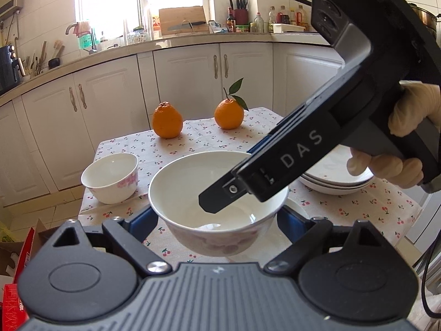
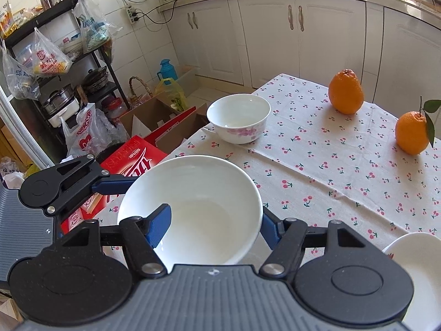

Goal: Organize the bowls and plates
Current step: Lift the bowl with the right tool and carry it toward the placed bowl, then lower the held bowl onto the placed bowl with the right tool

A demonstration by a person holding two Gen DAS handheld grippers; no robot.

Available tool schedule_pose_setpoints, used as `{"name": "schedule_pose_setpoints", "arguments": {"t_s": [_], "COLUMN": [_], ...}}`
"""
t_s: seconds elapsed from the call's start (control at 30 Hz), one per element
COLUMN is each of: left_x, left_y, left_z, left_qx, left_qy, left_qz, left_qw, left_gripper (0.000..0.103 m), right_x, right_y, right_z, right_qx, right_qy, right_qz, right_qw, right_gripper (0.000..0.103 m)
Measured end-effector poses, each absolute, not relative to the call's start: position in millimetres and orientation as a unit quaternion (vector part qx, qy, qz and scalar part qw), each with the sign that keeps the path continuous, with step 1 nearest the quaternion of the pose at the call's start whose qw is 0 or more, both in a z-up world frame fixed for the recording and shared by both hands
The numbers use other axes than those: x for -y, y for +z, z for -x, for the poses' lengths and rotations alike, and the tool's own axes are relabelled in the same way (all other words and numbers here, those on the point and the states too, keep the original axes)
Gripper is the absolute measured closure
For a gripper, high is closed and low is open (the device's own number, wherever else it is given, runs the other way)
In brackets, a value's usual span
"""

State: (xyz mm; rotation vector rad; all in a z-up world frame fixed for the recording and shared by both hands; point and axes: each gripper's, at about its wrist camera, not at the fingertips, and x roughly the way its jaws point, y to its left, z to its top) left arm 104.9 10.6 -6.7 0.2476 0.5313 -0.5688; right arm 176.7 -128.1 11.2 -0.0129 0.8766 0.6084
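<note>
A white bowl with pink flowers [image 1: 217, 193] is held above the cherry-print table, close to the camera. My left gripper [image 1: 217, 220] has its blue fingers [image 1: 143, 220] spread on both sides of the bowl's outside. My right gripper [image 2: 215, 223] is shut on this bowl's [image 2: 198, 212] rim: one blue finger [image 2: 160, 223] is inside, the other outside. In the left wrist view the right gripper [image 1: 215, 201] reaches down into the bowl. A second flowered bowl [image 1: 111, 178] stands on the table at the left; it also shows in the right wrist view [image 2: 238, 118]. Stacked white plates [image 1: 339, 180] lie at the right.
Two oranges [image 1: 167, 120] [image 1: 229, 113] stand at the far side of the table [image 2: 344, 182]. Red boxes and cartons [image 2: 132, 162] sit on the floor beside the table's left edge. White cabinets [image 1: 110, 104] run behind. A plate edge [image 2: 413, 251] shows at the lower right.
</note>
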Motion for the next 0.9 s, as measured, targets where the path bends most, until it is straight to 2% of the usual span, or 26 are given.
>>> {"name": "schedule_pose_setpoints", "arguments": {"t_s": [0.9], "left_x": [20.6], "left_y": [-29.8], "left_z": [-110.4], "left_qx": [-0.296], "left_qy": [-0.313], "left_qz": [-0.129], "left_qw": [0.893], "left_gripper": [0.01], "right_x": [166.0], "right_y": [-12.8], "right_z": [-160.4], "right_qx": [-0.436], "right_qy": [0.258], "right_qz": [-0.013], "right_qw": [0.862], "right_gripper": [0.03]}}
